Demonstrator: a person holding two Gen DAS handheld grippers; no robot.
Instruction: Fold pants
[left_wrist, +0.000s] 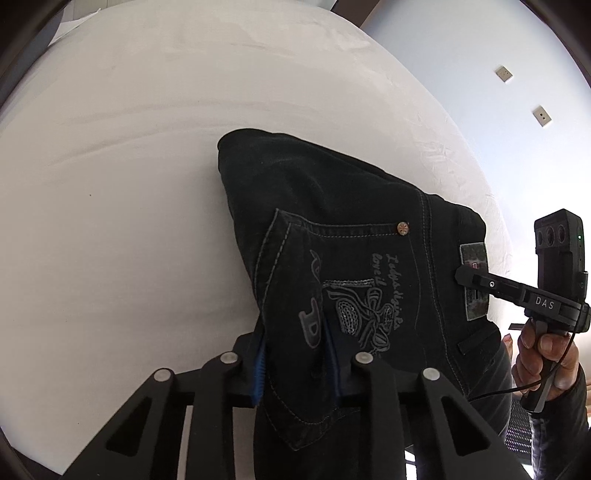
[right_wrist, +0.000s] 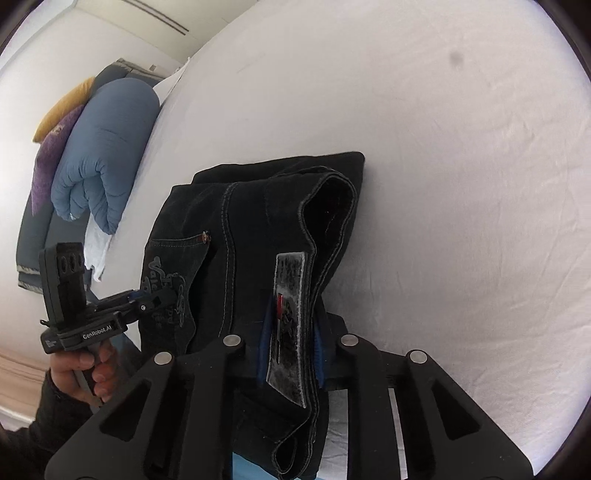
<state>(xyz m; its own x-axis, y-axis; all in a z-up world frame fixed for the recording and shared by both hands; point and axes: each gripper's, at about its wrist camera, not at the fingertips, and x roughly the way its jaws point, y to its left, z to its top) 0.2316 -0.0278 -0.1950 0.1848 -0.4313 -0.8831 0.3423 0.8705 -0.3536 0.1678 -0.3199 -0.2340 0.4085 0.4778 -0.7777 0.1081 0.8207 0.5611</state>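
Both clamped on the near waistband of the black pants (left_wrist: 332, 229), left tongs (left_wrist: 295, 369) at the pocket, right tongs (right_wrist: 290, 350) at the patch (right_wrist: 290, 295); long axis toward the far bed (left_wrist: 129, 166).

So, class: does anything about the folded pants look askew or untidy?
Yes. The pants are bunched, not flat: the waistband gapes open at the far edge while both tongs grip them.

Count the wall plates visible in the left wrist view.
2. Both are on the white wall at upper right, past the bed's edge: upper plate and lower plate, below and right of it. More may lie outside the frame.
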